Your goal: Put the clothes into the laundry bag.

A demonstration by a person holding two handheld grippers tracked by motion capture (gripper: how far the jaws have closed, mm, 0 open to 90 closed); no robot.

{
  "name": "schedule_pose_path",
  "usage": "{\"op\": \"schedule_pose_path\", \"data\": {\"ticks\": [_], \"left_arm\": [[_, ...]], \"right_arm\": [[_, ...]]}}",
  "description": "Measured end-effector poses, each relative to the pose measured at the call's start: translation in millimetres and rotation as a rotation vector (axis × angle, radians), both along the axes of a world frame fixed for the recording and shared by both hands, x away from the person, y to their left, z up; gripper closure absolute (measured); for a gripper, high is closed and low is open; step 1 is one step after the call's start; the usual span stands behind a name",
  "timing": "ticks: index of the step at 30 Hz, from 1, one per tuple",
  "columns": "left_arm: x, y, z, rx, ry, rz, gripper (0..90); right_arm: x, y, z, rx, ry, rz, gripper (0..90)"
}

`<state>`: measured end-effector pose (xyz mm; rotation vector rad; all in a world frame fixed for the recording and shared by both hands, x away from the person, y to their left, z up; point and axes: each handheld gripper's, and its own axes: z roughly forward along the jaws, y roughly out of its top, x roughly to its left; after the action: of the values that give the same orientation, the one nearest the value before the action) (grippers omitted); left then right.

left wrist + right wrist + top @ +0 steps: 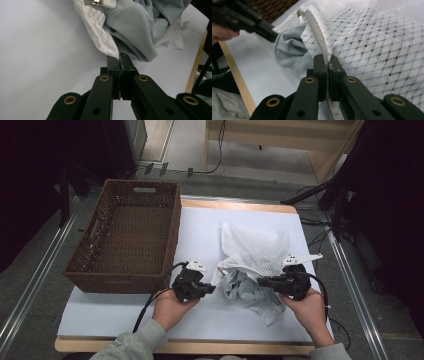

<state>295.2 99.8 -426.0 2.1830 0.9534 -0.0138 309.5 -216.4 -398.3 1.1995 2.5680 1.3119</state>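
— White-covered tabletop (125, 312) with a pale wooden edge, grey floor and dark stands beyond. Anything else on it?

— Brown woven rectangular basket (127, 237) at the far left, well apart from the work. White mesh laundry bag (252, 247) right of centre, with crumpled pale grey-blue cloth (245, 290) spilling from its near, open end.

— And the left hand-held gripper (212, 288)?

— Clenched on a corner of the bag's mesh edge, just beside a metal zip pull (93, 2), the cloth lying right behind.

— Right hand-held gripper (260, 281)?

— Clamped on the bag's zip band (317, 30) at the opposite side of the opening, mesh bulging beside it.

— Anything in the way?

— Between the two, only the cloth heaped in the bag's mouth; black cables trailing back past both hands.
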Motion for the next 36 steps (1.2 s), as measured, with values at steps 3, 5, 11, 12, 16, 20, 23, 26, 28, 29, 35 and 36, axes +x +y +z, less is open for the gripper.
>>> {"op": "schedule_pose_path", "data": {"ticks": [3,5,11,12,16,20,23,26,28,29,35,36], "left_arm": [[-10.4,3.9,-4.3,0.011,0.01,-0.005,88.9],[-13.2,7.6,-7.1,0.019,0.019,0.0,88.8],[-18.1,22.2,-10.5,-0.007,0.035,0.046,88.6],[-19.5,23.5,-11.0,-0.014,0.04,0.049,88.6],[-22.1,28.3,-17.1,-0.044,0.073,0.072,88.5],[-21.9,31.3,-20.5,-0.028,0.07,0.079,88.0],[-20.6,33.0,-18.2,-0.046,0.068,0.084,85.9],[-22.0,33.4,-10.6,-0.047,0.051,0.072,80.9],[-24.1,33.7,-3.7,-0.062,0.027,0.064,76.8],[-25.1,33.6,-0.3,-0.064,0.019,0.056,74.0],[-33.6,28.9,19.7,-0.052,-0.071,0.016,73.2],[-33.8,27.5,18.4,-0.043,-0.077,0.011,80.4]], "right_arm": [[1.4,6.6,2.4,-0.006,-0.017,0.006,88.1],[3.0,11.6,4.1,-0.005,-0.027,0.012,88.1],[10.5,22.8,9.4,-0.005,-0.05,0.009,88.2],[10.1,23.5,11.5,0.002,-0.059,0.011,88.2],[6.2,26.2,20.5,0.036,-0.092,0.017,88.3],[0.5,29.5,30.8,0.053,-0.116,0.041,88.2],[-4.0,30.4,29.1,0.031,-0.103,0.057,88.2],[-4.8,28.1,19.8,0.01,-0.072,0.06,88.2],[-3.7,26.5,16.8,0.006,-0.057,0.054,88.2],[-3.3,26.1,16.8,0.008,-0.057,0.055,88.2],[-4.7,26.7,17.5,0.003,-0.062,0.057,88.1],[-4.9,26.7,17.7,0.003,-0.06,0.055,88.1]]}}
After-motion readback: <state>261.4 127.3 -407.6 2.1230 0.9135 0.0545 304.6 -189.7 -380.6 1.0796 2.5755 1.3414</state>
